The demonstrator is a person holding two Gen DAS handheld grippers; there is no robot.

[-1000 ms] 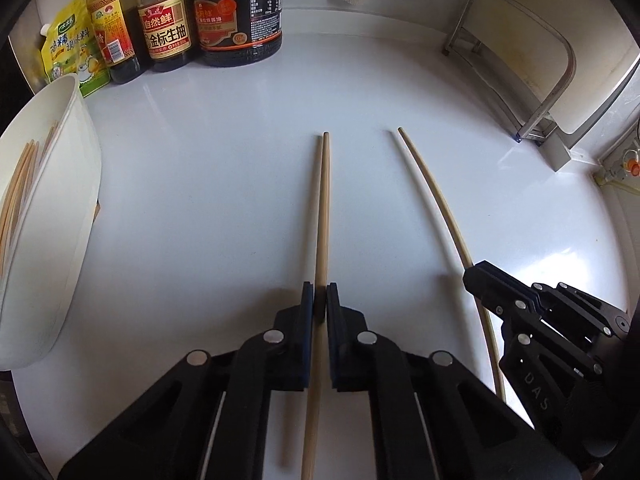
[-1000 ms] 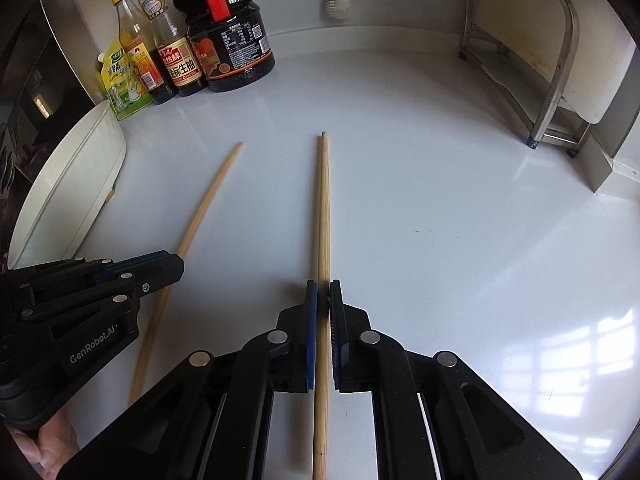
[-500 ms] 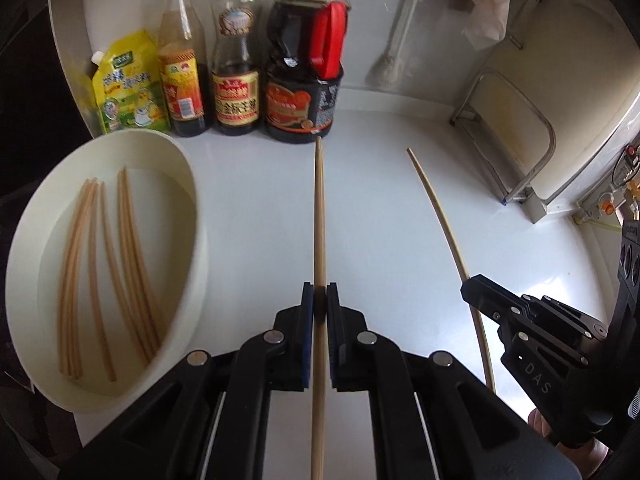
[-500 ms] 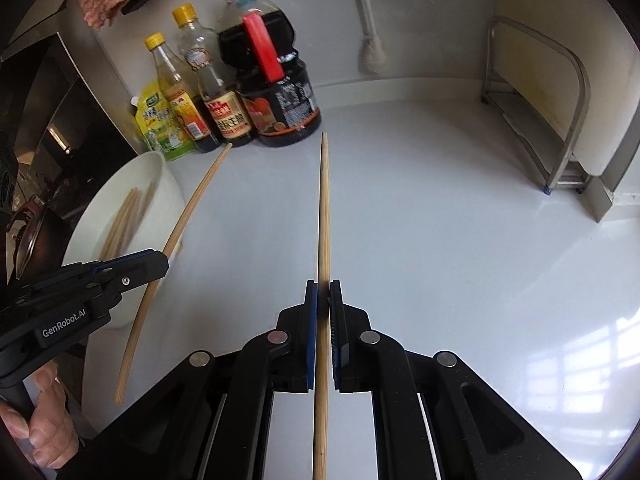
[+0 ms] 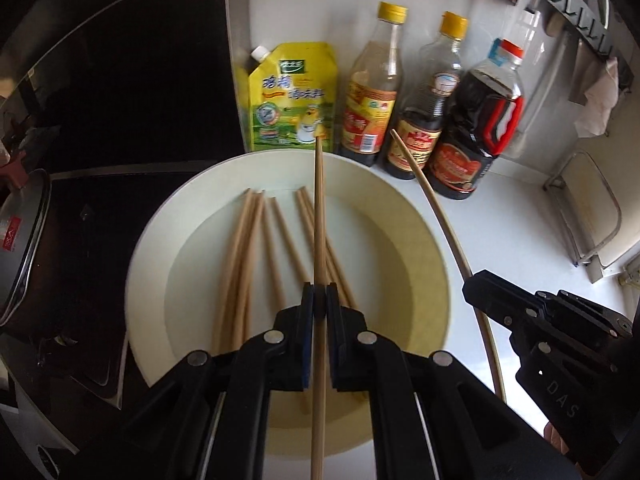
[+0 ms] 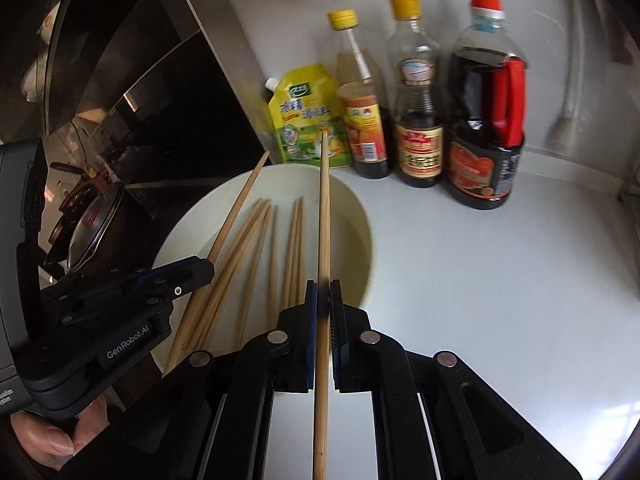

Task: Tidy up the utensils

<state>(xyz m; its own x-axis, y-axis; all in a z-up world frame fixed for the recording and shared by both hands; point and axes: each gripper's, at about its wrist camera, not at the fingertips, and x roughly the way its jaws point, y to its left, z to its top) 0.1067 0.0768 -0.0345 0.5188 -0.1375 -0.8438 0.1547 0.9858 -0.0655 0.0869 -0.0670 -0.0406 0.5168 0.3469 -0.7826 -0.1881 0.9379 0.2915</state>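
Each gripper carries one wooden chopstick. The left gripper (image 5: 319, 300) has its jaws closed flat on the left chopstick (image 5: 319, 216), which runs straight toward 12 o'clock in the left wrist view, its shaft lying over the bowl (image 5: 152, 240) and its tip showing against the yellow pouch (image 5: 291, 96). The right gripper (image 6: 323, 292) is likewise clamped on the right chopstick (image 6: 325, 208), held lengthwise along the fingers with its tip at 12 o'clock. Both sticks are gripped well along the shaft with long ends projecting either way, probably so they can be lowered parallel to the loose chopsticks (image 5: 244, 248) already lying in the bowl. Those lie roughly side by side, pointing toward 12 o'clock, which suggests the bowl is the collection point. The left gripper is over the bowl's middle; the right one appears nearer its 3 o'clock rim, above the white counter (image 6: 500, 280). Height above the bowl cannot be judged from either view. The near ends of the loose chopsticks are covered by the gripper bodies, so their count is uncertain. Motion blur softens the bowl rim and the sauce bottles (image 6: 420, 112) at 1 o'clock. A dark pot (image 5: 24, 248) at 9 o'clock is cut off by the frame edge, and the stove area behind it is too dark to read.
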